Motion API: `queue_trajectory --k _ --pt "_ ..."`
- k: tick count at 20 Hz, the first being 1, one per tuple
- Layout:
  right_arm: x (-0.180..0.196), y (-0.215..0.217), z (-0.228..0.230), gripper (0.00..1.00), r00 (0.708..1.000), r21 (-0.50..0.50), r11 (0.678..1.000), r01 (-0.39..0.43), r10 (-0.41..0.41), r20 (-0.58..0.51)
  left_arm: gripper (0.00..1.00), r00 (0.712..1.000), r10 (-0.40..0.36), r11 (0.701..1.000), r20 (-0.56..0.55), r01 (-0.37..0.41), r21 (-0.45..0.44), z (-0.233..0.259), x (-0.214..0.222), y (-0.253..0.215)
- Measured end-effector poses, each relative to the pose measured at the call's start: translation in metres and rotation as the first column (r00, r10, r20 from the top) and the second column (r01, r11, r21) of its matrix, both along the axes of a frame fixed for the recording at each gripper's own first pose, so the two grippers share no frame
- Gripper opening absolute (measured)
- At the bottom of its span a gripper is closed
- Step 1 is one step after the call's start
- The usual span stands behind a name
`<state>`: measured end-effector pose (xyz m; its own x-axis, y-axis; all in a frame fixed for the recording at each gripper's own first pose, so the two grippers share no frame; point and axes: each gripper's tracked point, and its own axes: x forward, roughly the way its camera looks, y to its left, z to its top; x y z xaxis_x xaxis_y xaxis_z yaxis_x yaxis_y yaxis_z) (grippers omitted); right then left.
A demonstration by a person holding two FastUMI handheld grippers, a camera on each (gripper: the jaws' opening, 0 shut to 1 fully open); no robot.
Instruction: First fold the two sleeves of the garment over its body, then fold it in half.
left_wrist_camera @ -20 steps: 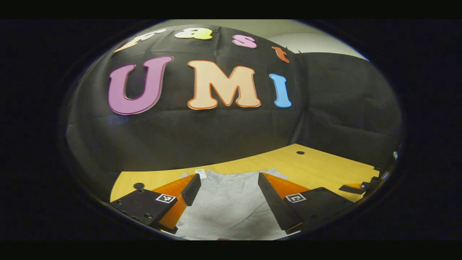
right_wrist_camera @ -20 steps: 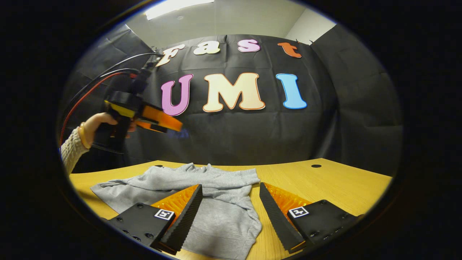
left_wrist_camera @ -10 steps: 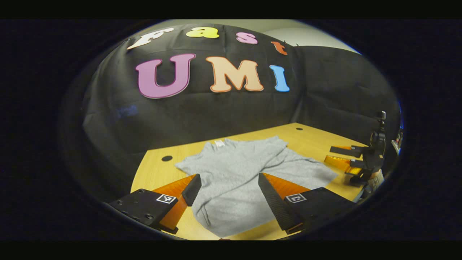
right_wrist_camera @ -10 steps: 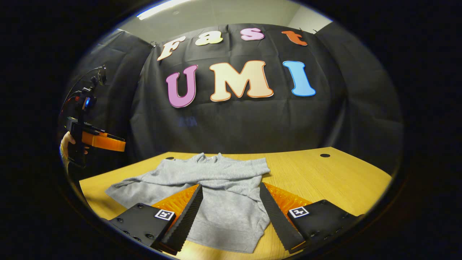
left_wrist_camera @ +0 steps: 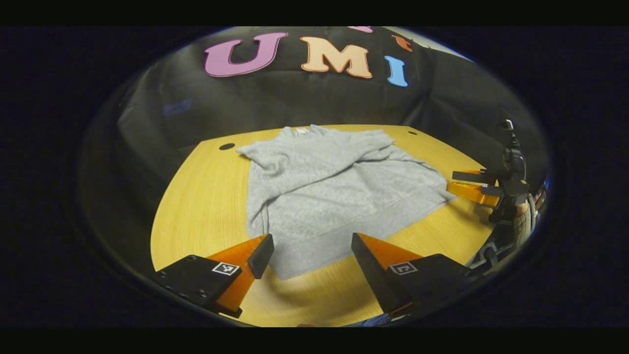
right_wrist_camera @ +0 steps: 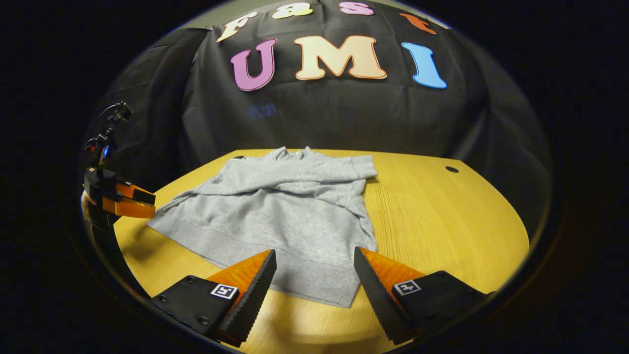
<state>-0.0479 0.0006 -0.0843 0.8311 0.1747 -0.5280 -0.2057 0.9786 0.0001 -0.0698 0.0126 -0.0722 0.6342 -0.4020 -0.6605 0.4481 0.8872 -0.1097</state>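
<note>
A grey sweatshirt (left_wrist_camera: 334,191) (right_wrist_camera: 285,216) lies flat on the wooden table (left_wrist_camera: 206,196) (right_wrist_camera: 442,216), both sleeves folded across its body, collar toward the booth wall. My left gripper (left_wrist_camera: 310,253) hovers open above the hem's near corner, nothing between its fingers. My right gripper (right_wrist_camera: 314,268) is open too, over the hem's other corner. In the left gripper view the right gripper (left_wrist_camera: 471,184) shows at the far right, past the garment's edge. In the right gripper view the left gripper (right_wrist_camera: 128,201) shows at the far left, held by a hand.
Two small round holes (left_wrist_camera: 226,146) (right_wrist_camera: 451,169) mark the table's far corners. Bare wood (right_wrist_camera: 442,231) stretches right of the garment. The table's front edge curves just below both grippers.
Both grippers tilted down and drew back toward the table's front edge, so the whole garment and its hem came into view. The garment lies unmoved.
</note>
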Motion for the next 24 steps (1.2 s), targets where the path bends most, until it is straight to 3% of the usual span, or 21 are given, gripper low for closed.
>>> queue_trajectory --k 3,8,10,11,19,22,23,24 --pt "-0.004 0.003 -0.013 0.97 0.998 0.007 1.000 -0.005 0.005 -0.062 0.95 0.999 0.014 1.000 -0.029 -0.014 0.003 -0.010 -0.005 0.004" --pt "-0.005 0.004 -0.018 0.99 0.997 -0.012 1.000 -0.015 0.014 -0.080 0.95 0.997 0.031 0.999 -0.064 -0.030 0.025 -0.024 -0.002 0.008" --pt "-0.005 0.006 -0.020 0.96 0.996 -0.035 0.999 -0.029 0.026 -0.083 0.94 0.995 0.040 0.998 -0.086 -0.036 0.045 -0.033 -0.003 0.011" --pt "-0.005 0.005 -0.021 0.99 0.996 -0.050 0.998 -0.037 0.033 -0.082 0.94 0.997 0.033 0.998 -0.068 -0.030 0.052 -0.032 -0.001 0.012" --pt "-0.007 0.007 -0.025 0.99 0.996 -0.054 0.998 -0.035 0.030 -0.079 0.92 0.998 0.055 0.995 -0.043 -0.052 0.083 -0.035 -0.002 0.013" --pt "-0.009 0.015 -0.026 0.97 0.995 -0.038 0.998 -0.046 0.042 -0.089 0.91 0.998 0.049 0.995 -0.026 -0.046 0.086 -0.034 -0.002 0.011" --pt "-0.008 0.015 -0.025 0.80 0.996 -0.045 0.998 -0.050 0.046 -0.077 0.88 0.998 0.051 0.996 -0.029 -0.048 0.078 -0.034 -0.003 0.010" --pt "-0.009 0.018 -0.026 0.81 0.994 -0.039 0.997 -0.061 0.057 -0.088 0.84 0.998 0.052 0.996 -0.023 -0.050 0.069 -0.033 -0.003 0.008"
